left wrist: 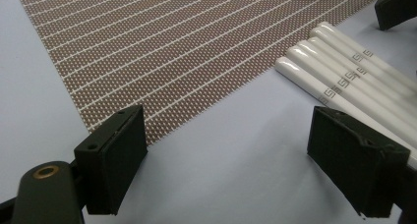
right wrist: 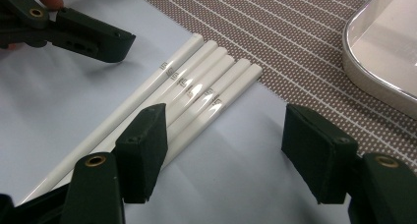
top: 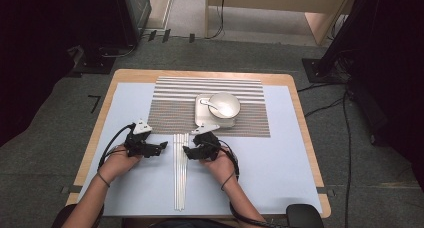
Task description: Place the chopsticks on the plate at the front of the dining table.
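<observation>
Hands at a table guide two black grippers either side of a bundle of white chopsticks [top: 181, 170] lying on a pale blue sheet [top: 280, 158]. At left, the left gripper [top: 161, 147] hovers with jaws spread and nothing between them, its tips just beside the sticks and near the edge of a brown striped placemat [top: 175, 110]. The chopsticks lie side by side, their ends just short of the mat. At right, the right gripper [top: 188, 150] is likewise released, gripping nothing, beside the sticks. Farther right on the mat, a white tray [top: 200, 119] carries a bowl [top: 227, 107] with a spoon [top: 209, 104]
</observation>
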